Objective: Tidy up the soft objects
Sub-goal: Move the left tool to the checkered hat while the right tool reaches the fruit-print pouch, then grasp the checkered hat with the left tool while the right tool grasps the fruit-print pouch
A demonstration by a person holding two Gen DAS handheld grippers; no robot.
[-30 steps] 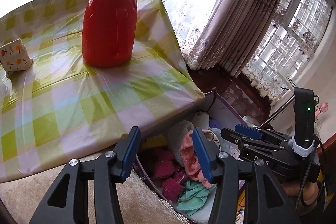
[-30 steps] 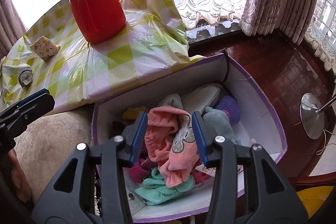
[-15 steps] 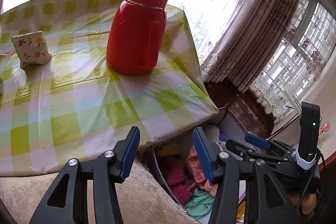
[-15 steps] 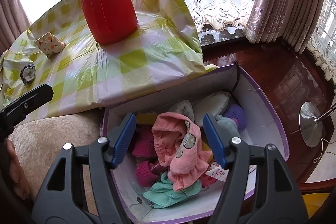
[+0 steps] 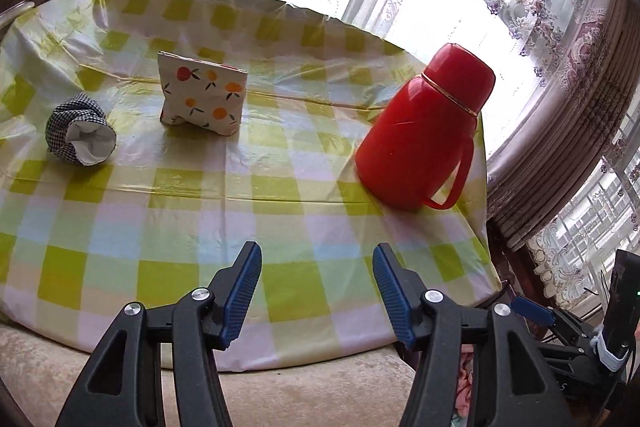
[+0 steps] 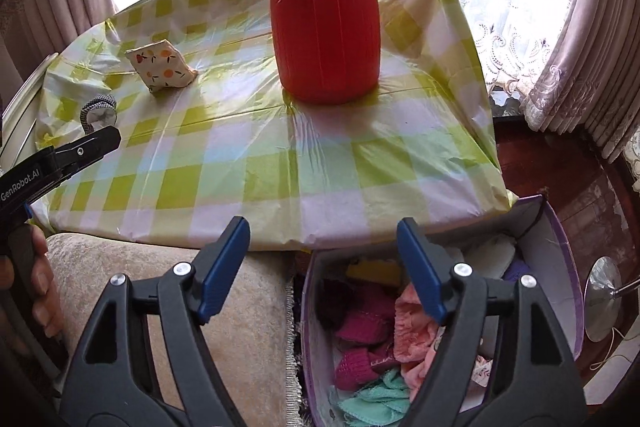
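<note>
Over on the left, two soft things are still sitting on the worktop: one checked cloth roll and one fruit-print pouch. The left gripper is hovering near them, fingers apart, empty. One red flask is standing further right. The right gripper, also spread and empty, is hanging above the box, already holding several soft pieces.
</note>
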